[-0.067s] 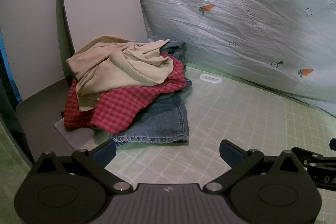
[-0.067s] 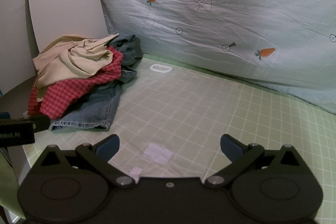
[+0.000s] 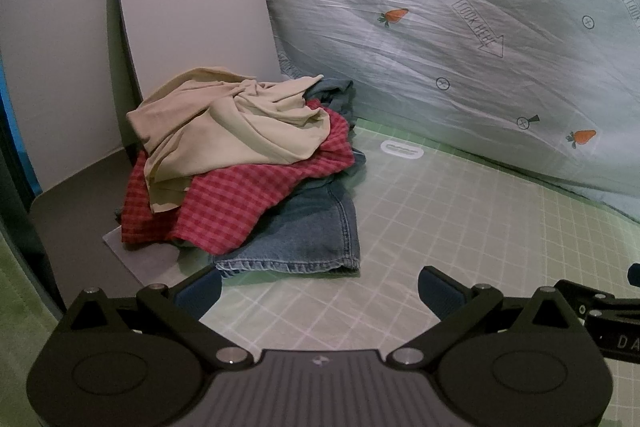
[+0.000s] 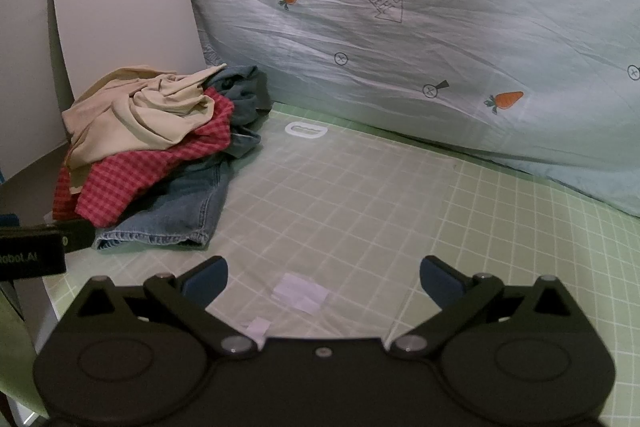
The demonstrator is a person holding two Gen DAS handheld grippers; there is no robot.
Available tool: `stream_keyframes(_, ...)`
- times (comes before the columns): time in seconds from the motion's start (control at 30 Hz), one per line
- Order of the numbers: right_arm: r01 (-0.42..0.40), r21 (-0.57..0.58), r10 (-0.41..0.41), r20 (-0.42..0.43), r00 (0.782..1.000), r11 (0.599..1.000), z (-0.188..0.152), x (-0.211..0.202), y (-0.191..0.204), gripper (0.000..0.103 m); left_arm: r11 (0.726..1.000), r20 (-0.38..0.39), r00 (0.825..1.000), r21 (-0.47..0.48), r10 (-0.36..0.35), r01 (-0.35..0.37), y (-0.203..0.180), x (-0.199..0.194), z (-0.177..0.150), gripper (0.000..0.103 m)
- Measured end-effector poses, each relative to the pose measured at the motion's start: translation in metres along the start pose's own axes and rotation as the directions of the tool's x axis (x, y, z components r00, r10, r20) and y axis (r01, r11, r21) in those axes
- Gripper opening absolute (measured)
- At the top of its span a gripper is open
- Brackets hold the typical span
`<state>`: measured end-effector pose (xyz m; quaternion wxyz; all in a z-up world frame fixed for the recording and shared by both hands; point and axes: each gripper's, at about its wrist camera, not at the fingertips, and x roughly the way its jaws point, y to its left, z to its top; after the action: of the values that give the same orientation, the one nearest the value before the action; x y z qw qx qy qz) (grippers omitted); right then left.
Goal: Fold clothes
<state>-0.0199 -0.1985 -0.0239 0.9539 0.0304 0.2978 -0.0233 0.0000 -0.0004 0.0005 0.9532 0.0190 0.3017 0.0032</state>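
Nothing has been folded yet: three garments are counted in one crumpled heap at the surface's (image 3: pixel 460 227) far left corner, a beige top (image 3: pixel 224 123) over a red checked shirt (image 3: pixel 240 203) over jeans (image 3: pixel 304 235). Both the left hand-held gripper (image 3: pixel 320 291) and the right hand-held gripper (image 4: pixel 324 279) are held wide open, empty, short of the heap.

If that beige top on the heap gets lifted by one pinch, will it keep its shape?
Probably not: the beige top lies crumpled in soft folds, so it should droop. It looks thin, likely light. Resting loosely on the red checked shirt, it should come away freely.
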Motion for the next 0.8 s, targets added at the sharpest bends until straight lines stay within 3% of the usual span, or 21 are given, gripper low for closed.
stream_keyframes(0.8, 0.009, 0.001, -0.009, -0.004, 1.000, 1.000, -0.0020, 0.0023, -0.0008, 0.103, 1.000, 0.000, 1.000, 0.003, 0.007, -0.007, -0.0045, 0.0015, -0.0015, 0.103)
